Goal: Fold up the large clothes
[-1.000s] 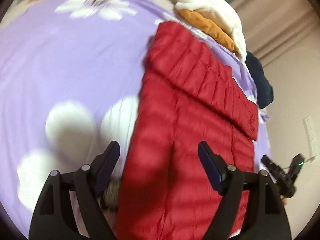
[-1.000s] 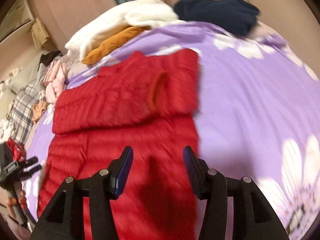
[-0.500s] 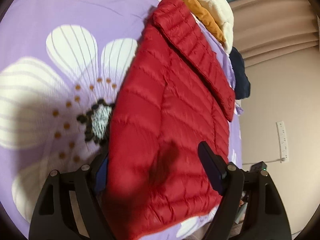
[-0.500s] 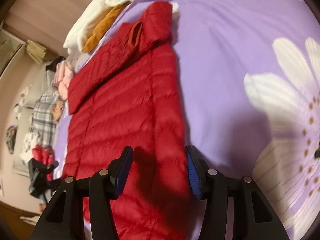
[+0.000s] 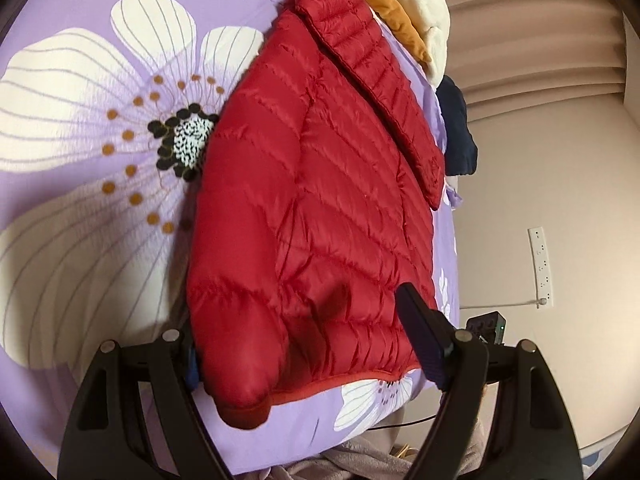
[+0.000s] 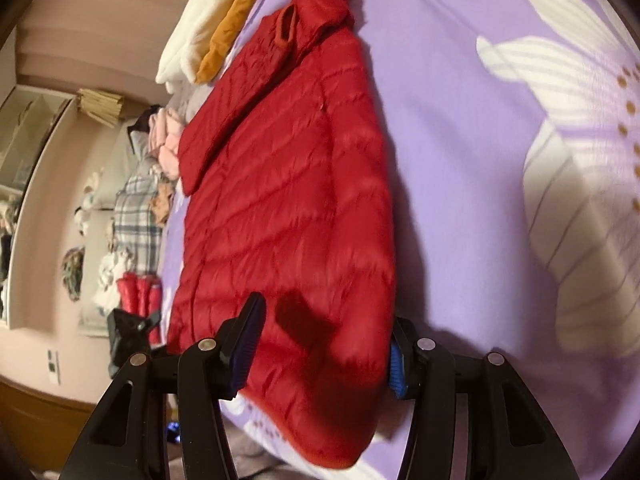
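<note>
A red quilted puffer jacket (image 5: 312,208) lies flat on a purple flowered bedsheet (image 5: 80,12), with a sleeve folded across its upper part. My left gripper (image 5: 308,344) is open, and its jaws straddle the jacket's lower left corner near the hem. In the right wrist view the jacket (image 6: 288,200) fills the middle. My right gripper (image 6: 324,344) is open, and its jaws straddle the jacket's lower right corner. The jacket's edge hides part of each outer finger.
White and orange garments (image 5: 412,8) and a navy one (image 5: 456,136) are piled at the far end of the bed. Pink and plaid clothes (image 6: 140,200) lie along the bed's left side. A wall socket strip (image 5: 541,268) is on the right wall.
Both grippers have moved down and in to the jacket's hem end. The jacket's lower corners now sit between the open jaws. The jacket itself has not moved.
</note>
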### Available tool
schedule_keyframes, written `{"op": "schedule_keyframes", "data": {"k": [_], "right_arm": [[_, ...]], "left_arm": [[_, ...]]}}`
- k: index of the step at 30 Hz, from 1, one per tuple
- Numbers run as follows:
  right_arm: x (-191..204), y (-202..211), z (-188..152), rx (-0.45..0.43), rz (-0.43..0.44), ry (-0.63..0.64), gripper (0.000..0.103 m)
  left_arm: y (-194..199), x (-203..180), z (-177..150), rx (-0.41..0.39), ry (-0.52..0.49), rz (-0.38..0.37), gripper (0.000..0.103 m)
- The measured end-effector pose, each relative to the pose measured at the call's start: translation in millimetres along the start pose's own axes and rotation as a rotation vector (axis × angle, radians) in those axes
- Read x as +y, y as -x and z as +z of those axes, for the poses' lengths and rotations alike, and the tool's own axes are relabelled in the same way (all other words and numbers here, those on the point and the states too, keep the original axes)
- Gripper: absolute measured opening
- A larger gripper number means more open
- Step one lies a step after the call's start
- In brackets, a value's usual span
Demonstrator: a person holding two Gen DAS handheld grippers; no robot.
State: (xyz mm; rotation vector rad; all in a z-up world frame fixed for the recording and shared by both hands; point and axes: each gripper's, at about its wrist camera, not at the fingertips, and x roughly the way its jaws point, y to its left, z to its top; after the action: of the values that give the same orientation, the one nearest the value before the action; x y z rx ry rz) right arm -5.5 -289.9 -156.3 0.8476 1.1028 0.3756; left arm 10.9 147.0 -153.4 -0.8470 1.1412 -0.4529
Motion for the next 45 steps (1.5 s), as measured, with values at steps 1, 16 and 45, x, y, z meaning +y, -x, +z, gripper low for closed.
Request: {"op": "schedule_keyframes", "data": {"k": [1, 16, 45], "right_arm": [[1.2, -1.5, -1.9, 0.004, 0.005, 0.005, 0.053], [27.8, -16.8, -3.7, -0.049, -0.085, 0.134, 0.046], [77.5, 10.7, -11.1, -0.228, -0.146, 0.324, 0.021]], "left_arm": [[-0.6, -0.1, 0.0, -0.001, 0.002, 0.000, 0.080], [-12.8, -2.2, 11.2, -0.026, 0.020, 0.127, 0.038], [12.9, -48.8, -0.3, -0.167, -0.152, 0.131, 0.017]]}}
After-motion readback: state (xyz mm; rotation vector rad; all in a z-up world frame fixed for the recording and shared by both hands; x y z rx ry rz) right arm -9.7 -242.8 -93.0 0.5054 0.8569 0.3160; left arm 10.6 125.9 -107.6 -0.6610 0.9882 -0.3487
